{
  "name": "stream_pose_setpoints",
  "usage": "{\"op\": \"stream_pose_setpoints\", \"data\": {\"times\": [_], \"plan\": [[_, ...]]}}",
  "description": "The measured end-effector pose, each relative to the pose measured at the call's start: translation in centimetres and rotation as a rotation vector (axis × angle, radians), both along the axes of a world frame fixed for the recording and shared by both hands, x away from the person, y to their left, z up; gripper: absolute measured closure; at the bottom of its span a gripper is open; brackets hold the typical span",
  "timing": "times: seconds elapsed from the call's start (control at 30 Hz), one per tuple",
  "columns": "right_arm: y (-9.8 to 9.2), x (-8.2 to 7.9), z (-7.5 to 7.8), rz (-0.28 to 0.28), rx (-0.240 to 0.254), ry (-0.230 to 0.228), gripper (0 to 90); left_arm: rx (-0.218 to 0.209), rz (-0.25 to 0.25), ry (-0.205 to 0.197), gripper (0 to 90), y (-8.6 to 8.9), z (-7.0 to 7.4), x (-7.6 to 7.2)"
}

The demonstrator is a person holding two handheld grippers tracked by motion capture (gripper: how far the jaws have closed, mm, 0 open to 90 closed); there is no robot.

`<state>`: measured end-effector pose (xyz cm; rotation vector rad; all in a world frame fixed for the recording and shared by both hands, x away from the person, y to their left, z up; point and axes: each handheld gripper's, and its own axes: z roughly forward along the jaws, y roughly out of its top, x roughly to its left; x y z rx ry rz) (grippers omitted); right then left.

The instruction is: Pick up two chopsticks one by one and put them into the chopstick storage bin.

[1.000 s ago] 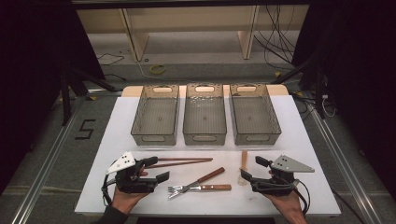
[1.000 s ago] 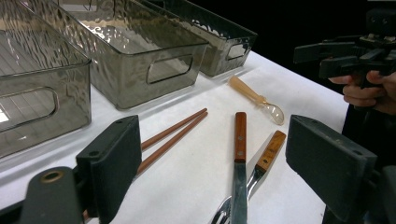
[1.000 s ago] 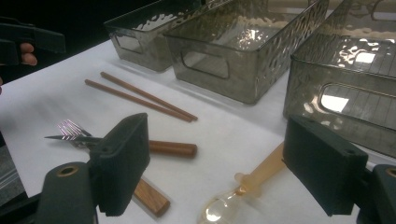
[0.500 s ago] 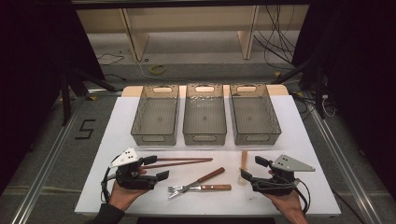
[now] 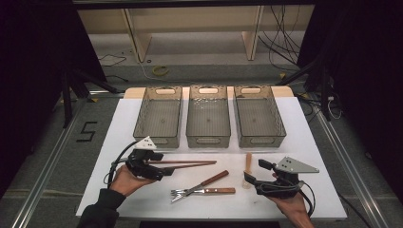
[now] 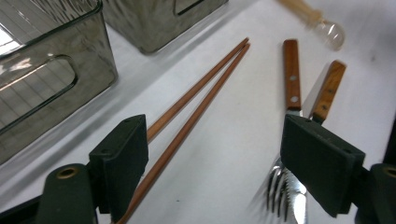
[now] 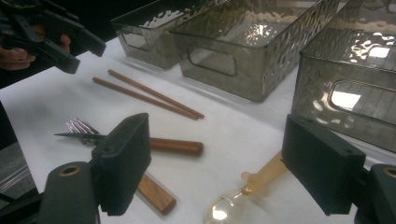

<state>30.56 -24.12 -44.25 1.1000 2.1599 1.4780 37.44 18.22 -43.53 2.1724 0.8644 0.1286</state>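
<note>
Two chopsticks (image 6: pixel 196 105), left claw (image 6: pixel 212 163) closing, unclamped

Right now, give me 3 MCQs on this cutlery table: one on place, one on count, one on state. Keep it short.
1. Where do the chopsticks lie?
A. In the middle bin
B. On the white table, in front of the bins
C. Across the fork

2. How many clear bins stand in the row?
A. Two
B. Three
C. Four

3. What state is the left hand-held gripper in?
A. Open, pads not pressing on the chopsticks
B. Shut on the fork
C. Shut on the spoon

Key: 1 B, the pair rests on the white table just ahead of the bins. 2 B, the high view shows three side by side. 3 A, its jaws stand wide in its own view, having just been closing a little, with the chopsticks running by the left pad.
</note>
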Motion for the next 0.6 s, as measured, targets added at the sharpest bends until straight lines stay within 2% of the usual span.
{"op": "stream_pose_setpoints", "data": {"times": [0.13,0.23,0.4,0.53,0.6], "plan": [[0.0,0.0,0.0,0.008,-0.005,0.002,24.9,0.054,-0.036,0.005,27.7,-0.4,0.4,0.8],[0.1,0.0,0.0,0.013,-0.008,0.002,25.1,0.1,-0.068,0.034,29.5,-0.5,0.5,1.6],[0.1,0.0,0.0,0.02,-0.012,0.006,25.3,0.134,-0.109,0.069,33.1,-1.0,-0.1,2.7],[0.1,0.1,-0.1,0.023,-0.016,0.01,25.3,0.181,-0.13,0.097,35.2,-1.3,-0.8,3.4],[0.1,0.1,-0.1,0.023,-0.017,0.009,25.4,0.2,-0.135,0.101,39.1,-1.4,-1.0,3.5]]}}
